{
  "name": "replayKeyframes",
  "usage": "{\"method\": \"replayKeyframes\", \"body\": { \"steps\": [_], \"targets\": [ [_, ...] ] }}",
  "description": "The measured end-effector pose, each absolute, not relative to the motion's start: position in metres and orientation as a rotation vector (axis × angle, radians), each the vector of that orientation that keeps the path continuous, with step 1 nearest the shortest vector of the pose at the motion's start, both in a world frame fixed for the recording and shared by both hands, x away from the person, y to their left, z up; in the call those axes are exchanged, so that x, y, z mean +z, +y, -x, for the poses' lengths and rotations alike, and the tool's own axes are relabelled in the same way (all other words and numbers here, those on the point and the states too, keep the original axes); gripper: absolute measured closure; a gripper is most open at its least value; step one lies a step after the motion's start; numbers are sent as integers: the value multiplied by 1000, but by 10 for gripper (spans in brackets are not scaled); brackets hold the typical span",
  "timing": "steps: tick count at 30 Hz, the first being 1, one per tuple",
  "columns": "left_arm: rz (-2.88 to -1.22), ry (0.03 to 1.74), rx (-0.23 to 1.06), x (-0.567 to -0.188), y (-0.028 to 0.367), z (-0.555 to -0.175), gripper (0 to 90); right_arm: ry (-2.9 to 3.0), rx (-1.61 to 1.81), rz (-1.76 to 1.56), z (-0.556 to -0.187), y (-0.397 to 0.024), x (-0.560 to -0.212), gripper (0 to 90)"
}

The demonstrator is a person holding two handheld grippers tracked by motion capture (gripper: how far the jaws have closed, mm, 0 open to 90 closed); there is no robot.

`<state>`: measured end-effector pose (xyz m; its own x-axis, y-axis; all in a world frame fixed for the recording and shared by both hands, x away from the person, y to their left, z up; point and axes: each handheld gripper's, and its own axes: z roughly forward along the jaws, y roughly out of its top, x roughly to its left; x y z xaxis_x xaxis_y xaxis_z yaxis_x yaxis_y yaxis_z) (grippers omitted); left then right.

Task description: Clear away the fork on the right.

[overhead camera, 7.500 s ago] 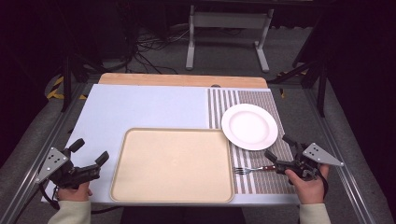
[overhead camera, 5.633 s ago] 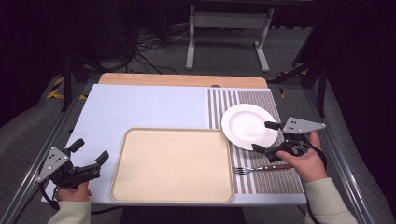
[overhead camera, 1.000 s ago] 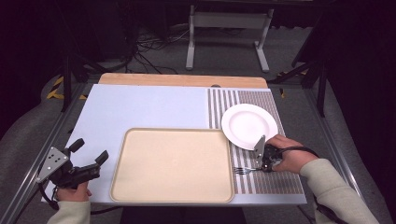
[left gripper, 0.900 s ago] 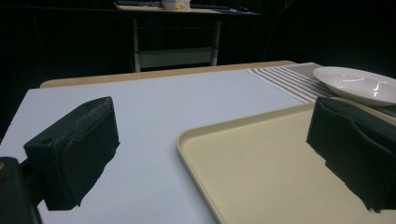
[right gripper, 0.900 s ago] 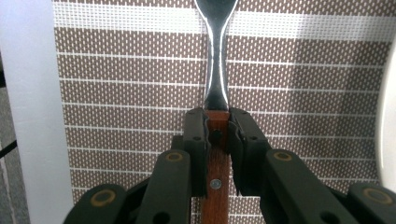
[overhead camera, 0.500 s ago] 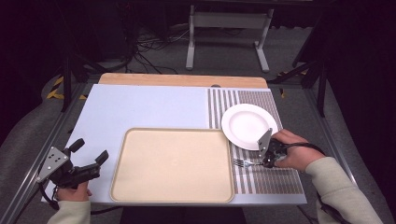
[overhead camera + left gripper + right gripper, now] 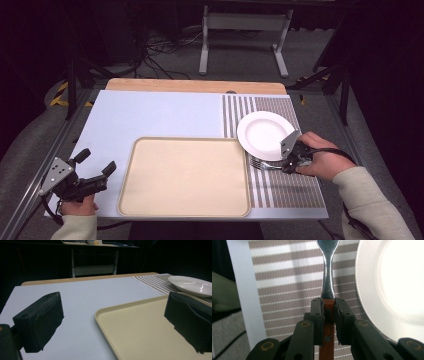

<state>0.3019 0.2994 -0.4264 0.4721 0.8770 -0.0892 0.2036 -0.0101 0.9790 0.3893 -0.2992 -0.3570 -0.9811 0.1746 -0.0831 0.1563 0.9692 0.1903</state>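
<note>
From the high view, the right gripper holds a wooden-handled metal fork over the brown-and-white striped placemat, just beside the round white plate. The left gripper rests at the table's near left corner, beside the beige rectangular tray.

In the left gripper view its jaws stand wide apart, with nothing between them, over the tray's edge.

In the right gripper view the jaws are clamped on the fork's wooden handle, with the plate alongside.

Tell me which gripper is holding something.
The right gripper: its jaws clamp the fork by its wooden handle. The left gripper stands open over the tray.
</note>
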Motion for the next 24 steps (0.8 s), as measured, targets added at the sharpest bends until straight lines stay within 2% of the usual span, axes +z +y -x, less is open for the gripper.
{"method": "replayKeyframes", "body": {
  "steps": [24],
  "targets": [
    [-1515,984,705,-426,299,-302,27,2940,609,-682,-388,-279,-331,780]
  ]
}}
